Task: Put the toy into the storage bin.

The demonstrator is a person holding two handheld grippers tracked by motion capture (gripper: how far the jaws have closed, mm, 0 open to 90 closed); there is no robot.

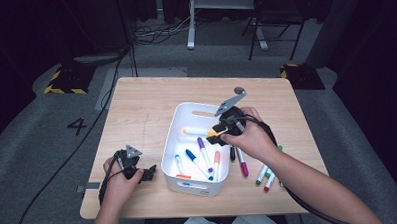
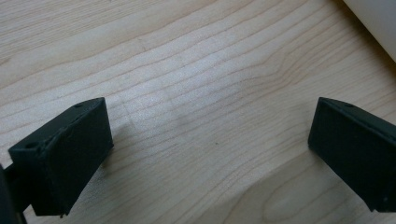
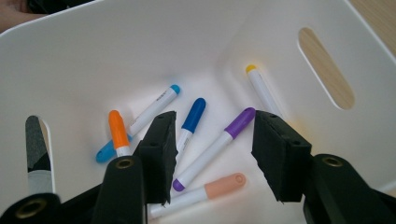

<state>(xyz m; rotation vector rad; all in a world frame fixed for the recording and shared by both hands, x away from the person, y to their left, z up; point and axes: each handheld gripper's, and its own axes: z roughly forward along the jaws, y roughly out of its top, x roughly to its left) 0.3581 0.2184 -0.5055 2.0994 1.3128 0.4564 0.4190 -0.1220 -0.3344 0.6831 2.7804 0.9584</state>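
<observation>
The left gripper (image 1: 147,174) rests on the pale wooden table (image 1: 136,119), jaws wide apart and empty, just beside the white plastic bin (image 1: 179,126). The right gripper (image 3: 212,144) hangs over the bin, jaws apart, gripping nothing. Below it lie the purple-capped marker (image 3: 215,147), blue-capped marker (image 3: 190,122) and orange-capped marker (image 3: 117,132). More markers (image 1: 266,174) lie on the table right of the bin.
</observation>
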